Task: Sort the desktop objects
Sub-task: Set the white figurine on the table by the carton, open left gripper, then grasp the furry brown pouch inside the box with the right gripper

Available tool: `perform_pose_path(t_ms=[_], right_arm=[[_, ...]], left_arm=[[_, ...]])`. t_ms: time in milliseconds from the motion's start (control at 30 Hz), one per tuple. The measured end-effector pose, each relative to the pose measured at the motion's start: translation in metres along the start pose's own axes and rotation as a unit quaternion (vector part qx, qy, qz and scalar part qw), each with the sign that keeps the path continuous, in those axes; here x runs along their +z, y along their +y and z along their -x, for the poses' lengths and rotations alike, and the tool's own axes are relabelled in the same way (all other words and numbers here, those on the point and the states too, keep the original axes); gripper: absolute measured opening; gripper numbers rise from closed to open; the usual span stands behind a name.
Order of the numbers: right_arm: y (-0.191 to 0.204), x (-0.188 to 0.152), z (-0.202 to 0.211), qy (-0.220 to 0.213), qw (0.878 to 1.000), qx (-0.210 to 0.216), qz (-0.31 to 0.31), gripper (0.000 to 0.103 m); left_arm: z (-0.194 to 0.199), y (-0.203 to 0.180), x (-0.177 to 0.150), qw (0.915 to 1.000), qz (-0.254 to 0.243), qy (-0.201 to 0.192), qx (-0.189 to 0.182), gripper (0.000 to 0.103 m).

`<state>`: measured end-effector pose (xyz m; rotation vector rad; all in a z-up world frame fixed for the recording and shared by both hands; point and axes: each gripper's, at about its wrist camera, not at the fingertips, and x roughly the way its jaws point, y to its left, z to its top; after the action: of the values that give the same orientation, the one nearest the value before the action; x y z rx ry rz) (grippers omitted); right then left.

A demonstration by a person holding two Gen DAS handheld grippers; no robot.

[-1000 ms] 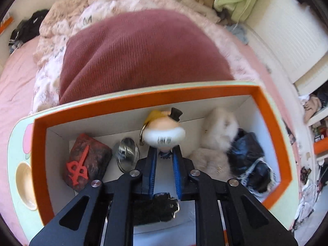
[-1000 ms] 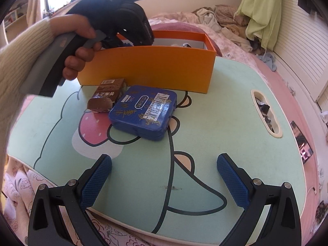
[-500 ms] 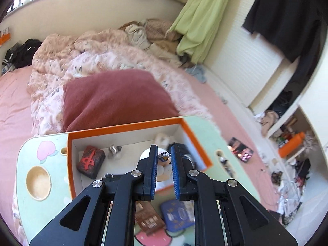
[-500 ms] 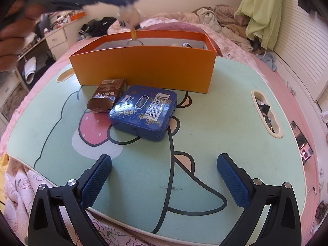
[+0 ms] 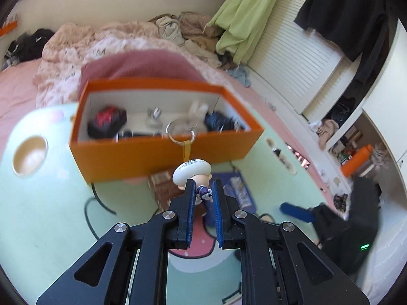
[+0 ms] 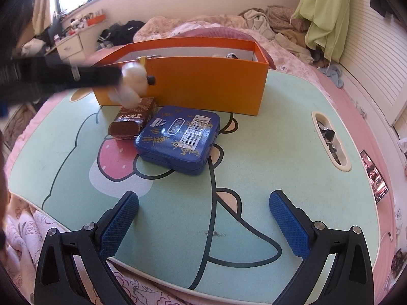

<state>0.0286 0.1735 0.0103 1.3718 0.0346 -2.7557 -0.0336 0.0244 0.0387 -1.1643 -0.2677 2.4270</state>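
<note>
1. Left gripper (image 5: 203,190): we log it clamped on a small figure keychain (image 5: 195,175), its pads pressing the figure's body. The white head, yellow strap and metal ring (image 5: 179,133) stick out past the tips. In the right wrist view the same gripper (image 6: 119,76) is a dark blur with the figure (image 6: 133,84) at its end, held in the air in front of the box's near wall and above the brown packet.

2. Brown packet (image 6: 134,118): we note it lying on the table just in front of the box, touching or nearly touching the tin on its right.

3. Orange box (image 6: 203,86): open-topped, at the far side of the green cartoon table (image 6: 267,152). The left wrist view shows a dark red item (image 5: 106,122), a small metal piece, something pale and furry, and a dark bundle inside; blur hides finer detail.

4. Blue tin (image 6: 180,139): flat, barcode label up, on the table near the middle.

5. Right gripper (image 6: 203,223): we record it spread wide with nothing between its pads, low over the near table edge.

6. Step in hand, by our reading: the keychain is being carried between box and table; which way we cannot tell. The next move calls for choosing a clear spot, lowering the figure and only then releasing, minding the dangling ring.
</note>
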Motion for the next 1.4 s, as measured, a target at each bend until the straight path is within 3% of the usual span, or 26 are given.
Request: perform_pose_path(t_ms=[100, 200, 267, 300, 400, 500, 600, 667, 900, 1000, 1067, 1167, 1333, 1400], right_arm=[[0.000, 0.000, 0.000, 0.001, 1.000, 0.000, 0.000, 0.103], [0.000, 0.000, 0.000, 0.001, 1.000, 0.000, 0.000, 0.103], [0.000, 0.000, 0.000, 0.001, 1.000, 0.000, 0.000, 0.103], [0.000, 0.000, 0.000, 0.001, 1.000, 0.000, 0.000, 0.103], [0.000, 0.001, 0.000, 0.001, 1.000, 0.000, 0.000, 0.103], [0.000, 0.001, 0.000, 0.001, 1.000, 0.000, 0.000, 0.103], [0.000, 0.001, 0.000, 0.001, 1.000, -0.001, 0.000, 0.103], [0.000, 0.000, 0.000, 0.002, 1.000, 0.000, -0.004, 0.103], [-0.004, -0.004, 0.004, -0.007, 1.000, 0.014, -0.026, 0.102], [-0.009, -0.001, 0.014, -0.035, 0.998, 0.021, -0.046, 0.096], [-0.009, -0.001, 0.025, -0.061, 0.997, 0.030, -0.047, 0.084], [-0.007, 0.005, 0.040, -0.095, 0.994, 0.041, -0.042, 0.076], [-0.038, 0.059, 0.060, -0.121, 0.987, 0.059, -0.088, 0.064], [-0.054, 0.096, 0.056, -0.097, 0.985, 0.086, -0.110, 0.064]], left_arm=[[-0.004, 0.005, -0.010, 0.9997, 0.015, -0.005, -0.016, 0.028], [0.004, 0.009, -0.018, 0.9992, 0.030, -0.017, -0.017, 0.048], [0.017, 0.011, -0.025, 0.9985, 0.037, -0.040, 0.009, 0.072], [0.025, 0.012, -0.031, 0.9975, 0.039, -0.053, 0.025, 0.074], [0.038, 0.016, -0.047, 0.9954, 0.043, -0.063, 0.058, 0.076], [0.031, 0.016, -0.063, 0.9935, 0.025, -0.021, 0.109, 0.079], [0.014, 0.008, -0.075, 0.9802, -0.025, 0.015, 0.196, 0.084], [0.010, 0.006, -0.075, 0.9808, -0.032, 0.022, 0.191, 0.093], [0.014, 0.006, -0.076, 0.9813, -0.030, 0.020, 0.189, 0.093], [0.014, 0.008, -0.076, 0.9811, -0.030, 0.020, 0.190, 0.093], [0.015, 0.009, -0.076, 0.9811, -0.030, 0.020, 0.190, 0.093], [0.015, 0.009, -0.076, 0.9811, -0.030, 0.020, 0.190, 0.093], [0.014, 0.008, -0.076, 0.9812, -0.030, 0.020, 0.190, 0.093], [0.014, 0.009, -0.076, 0.9812, -0.030, 0.020, 0.189, 0.093]])
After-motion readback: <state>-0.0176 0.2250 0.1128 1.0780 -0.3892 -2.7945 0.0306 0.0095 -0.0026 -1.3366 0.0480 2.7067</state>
